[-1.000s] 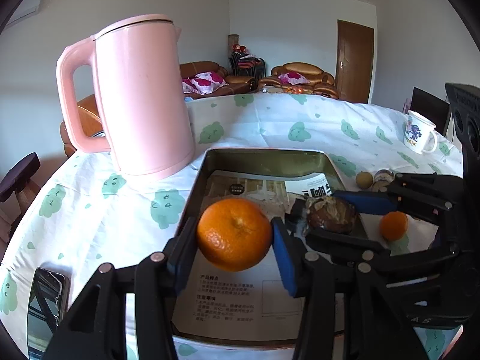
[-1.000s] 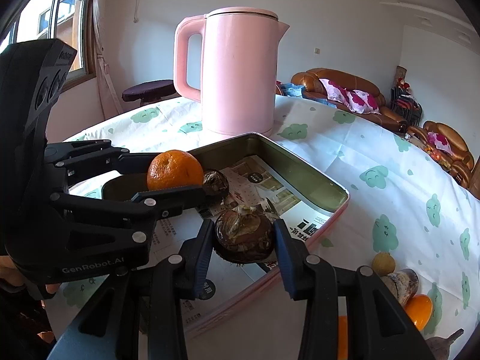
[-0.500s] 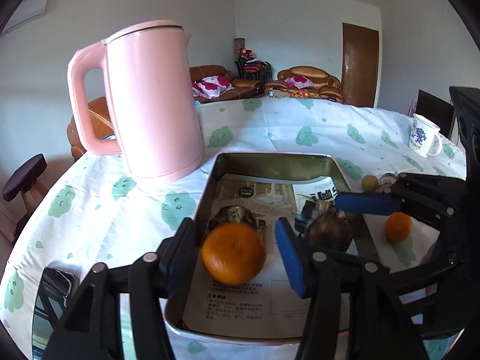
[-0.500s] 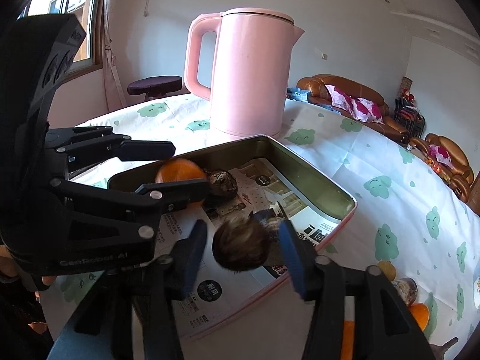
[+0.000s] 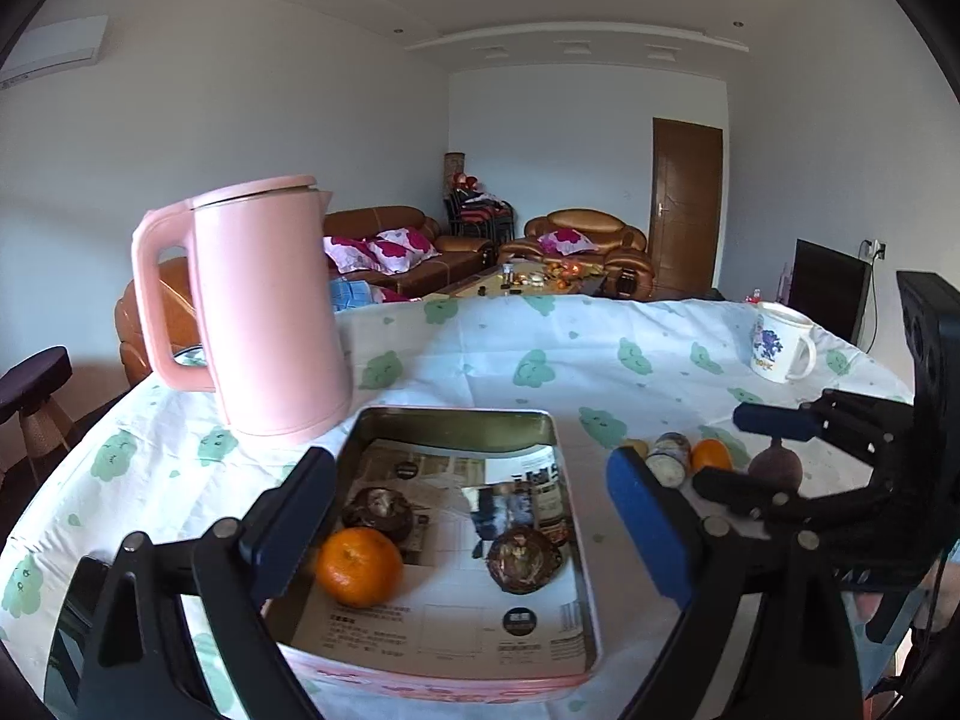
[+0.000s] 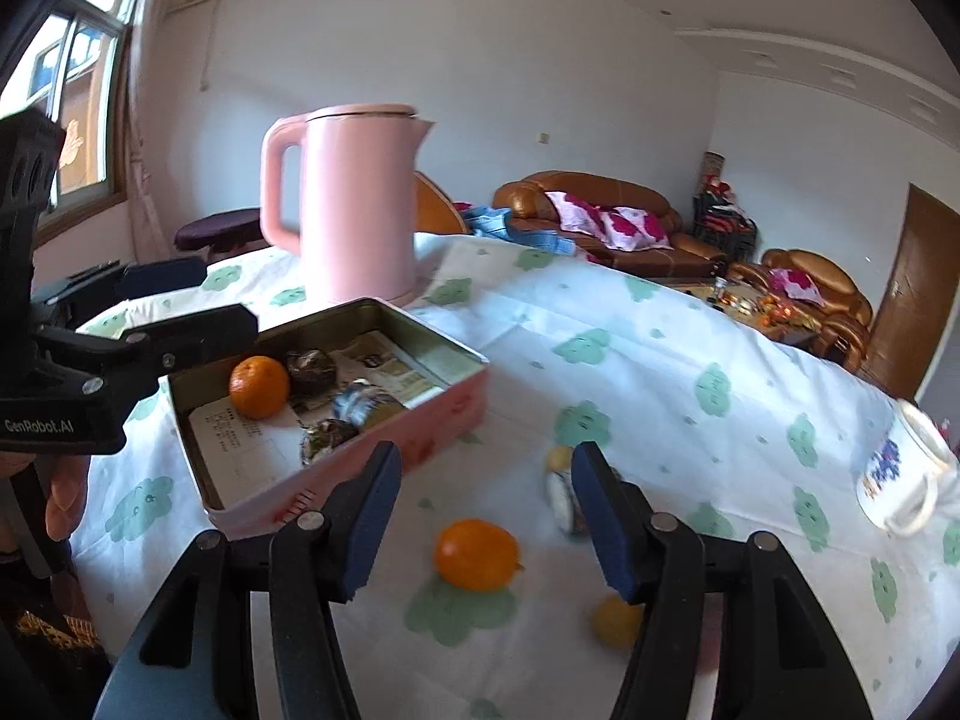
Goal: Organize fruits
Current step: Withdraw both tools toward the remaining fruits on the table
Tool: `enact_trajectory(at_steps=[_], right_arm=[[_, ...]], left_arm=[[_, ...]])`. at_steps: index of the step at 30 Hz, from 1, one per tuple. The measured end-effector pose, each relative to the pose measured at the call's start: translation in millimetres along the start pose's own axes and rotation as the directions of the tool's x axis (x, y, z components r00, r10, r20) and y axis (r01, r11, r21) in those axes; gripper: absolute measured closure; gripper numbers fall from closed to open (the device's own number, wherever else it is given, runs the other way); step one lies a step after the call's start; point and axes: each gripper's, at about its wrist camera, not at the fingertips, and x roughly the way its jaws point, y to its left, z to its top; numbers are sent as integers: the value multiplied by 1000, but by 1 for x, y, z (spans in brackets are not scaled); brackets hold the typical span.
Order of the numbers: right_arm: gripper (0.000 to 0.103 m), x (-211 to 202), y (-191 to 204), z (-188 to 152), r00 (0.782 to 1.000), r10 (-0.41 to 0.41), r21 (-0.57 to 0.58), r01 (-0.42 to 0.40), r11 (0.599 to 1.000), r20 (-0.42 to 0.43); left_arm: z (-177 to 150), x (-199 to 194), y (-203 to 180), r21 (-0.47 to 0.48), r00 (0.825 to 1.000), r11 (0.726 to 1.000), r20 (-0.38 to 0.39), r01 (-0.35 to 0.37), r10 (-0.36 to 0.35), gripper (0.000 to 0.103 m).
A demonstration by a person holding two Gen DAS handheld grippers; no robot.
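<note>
A mandarin and two dark brown fruits lie on the paper lining of the pink metal tray. My left gripper hangs above the tray's near end, its jaws opening, with nothing between them. In the right wrist view, the tray stands at the left. My right gripper is open and empty over the tablecloth. Ahead of it lie an orange fruit, a yellow fruit and a small jar. A dark purple fruit sits beside the right gripper.
A tall pink kettle stands behind the tray's left corner. A white printed mug is at the table's right side. The left gripper reaches over the tray's left side. A phone lies near the table's left edge.
The left gripper let go of the mandarin, which now lies in the tray, and opened wide. The right gripper dropped its dark fruit into the tray and swung right over the loose fruits.
</note>
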Motion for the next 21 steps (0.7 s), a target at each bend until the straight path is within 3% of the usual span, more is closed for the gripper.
enact_trajectory(at_steps=[7,10,15,21], right_arm=[[39,-21,-77,-30,986,-158,212,165,963,-50],[39,-16,-91,-39,983,-161,253,179,951,-89],[39,-7,-96,-46,983,-137,275,166,947,-121],[39,0,-98,-48,982,-112,281,151,948,-150]], left_arm=[[-9,25,-56,65,995,995,-64,75,-71,9],[-12,39,-80,114,991,989,-103,94,-82,11],[-16,62,-104,154,979,980,-180,125,-97,25],[-23,82,-118,174,953,970,-280,171,-118,37]])
